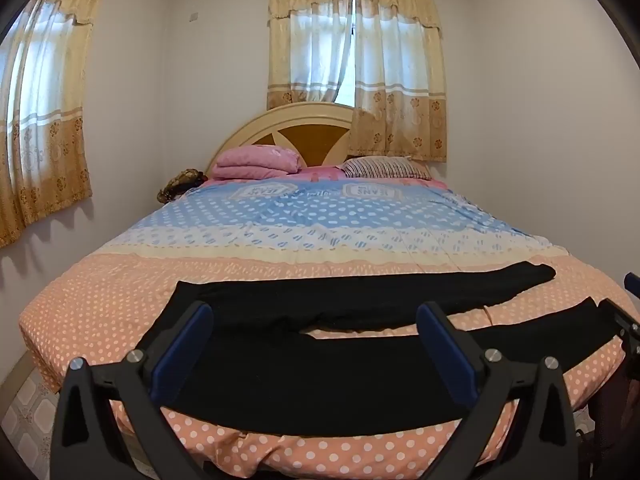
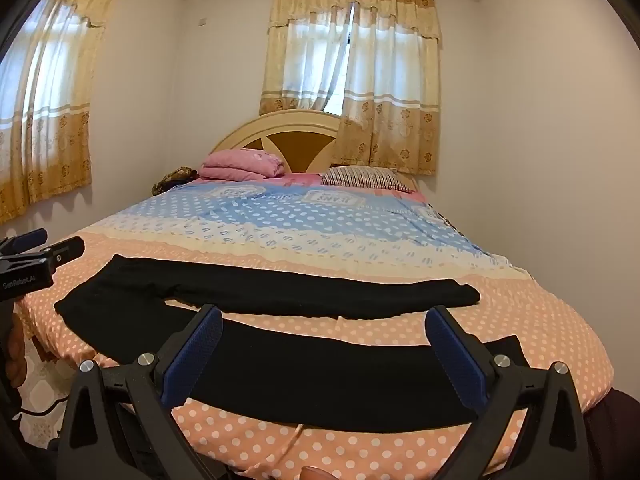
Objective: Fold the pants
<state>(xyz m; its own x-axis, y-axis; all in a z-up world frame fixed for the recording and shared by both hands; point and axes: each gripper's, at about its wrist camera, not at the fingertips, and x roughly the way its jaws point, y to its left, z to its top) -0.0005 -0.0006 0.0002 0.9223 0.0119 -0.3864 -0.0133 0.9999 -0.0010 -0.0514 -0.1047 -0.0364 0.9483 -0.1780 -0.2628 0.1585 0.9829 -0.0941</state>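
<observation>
Black pants [image 1: 320, 376] lie flat across the foot of the bed, waist at the left, both legs spread apart and running right. They also show in the right wrist view [image 2: 320, 376]. My left gripper [image 1: 316, 320] is open and empty, held above the near leg close to the waist. My right gripper [image 2: 324, 324] is open and empty, held above the near leg further right. The right gripper's tip [image 1: 624, 320] shows at the right edge of the left wrist view. The left gripper [image 2: 36, 256] shows at the left edge of the right wrist view.
The bed [image 1: 120, 288] has a peach and blue dotted cover. A folded pink blanket [image 1: 258, 162] and a striped pillow [image 1: 386, 168] lie by the headboard [image 1: 304, 128]. Walls and curtained windows [image 1: 356, 60] close in behind and on the left. Tiled floor [image 1: 24, 416] lies at lower left.
</observation>
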